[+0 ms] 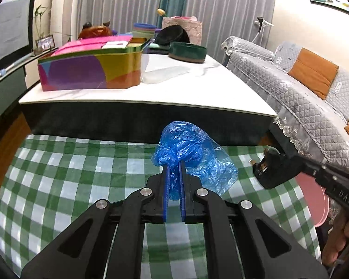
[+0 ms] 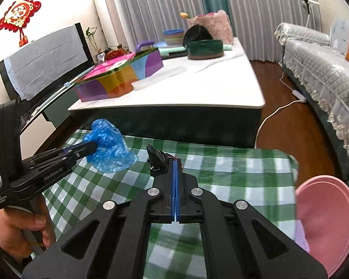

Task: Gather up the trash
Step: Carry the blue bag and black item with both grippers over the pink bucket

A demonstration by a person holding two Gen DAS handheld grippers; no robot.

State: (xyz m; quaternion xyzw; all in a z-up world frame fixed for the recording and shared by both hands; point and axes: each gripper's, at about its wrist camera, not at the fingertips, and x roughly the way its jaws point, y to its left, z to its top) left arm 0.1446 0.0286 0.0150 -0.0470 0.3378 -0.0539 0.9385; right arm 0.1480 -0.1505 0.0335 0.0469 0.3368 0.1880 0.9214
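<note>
My left gripper [image 1: 173, 166] is shut on a crumpled blue plastic bag [image 1: 193, 153] and holds it just above the green checked cloth [image 1: 81, 174]. The bag also shows in the right wrist view [image 2: 109, 146], pinched in the left gripper [image 2: 92, 147] at the left. My right gripper [image 2: 175, 162] is shut, its blue pads pressed together with nothing between them; a small black part sits at its left fingertip. It hovers over the cloth [image 2: 232, 176] to the right of the bag, and shows at the right of the left wrist view [image 1: 265, 165].
A white-topped low table [image 1: 186, 86] stands behind the cloth with a colourful tin box [image 1: 90, 69], a green round tin [image 1: 188, 51] and a clear lid. A grey quilted sofa [image 1: 302, 88] is at the right. A pink bin [image 2: 325, 223] stands at the cloth's right edge.
</note>
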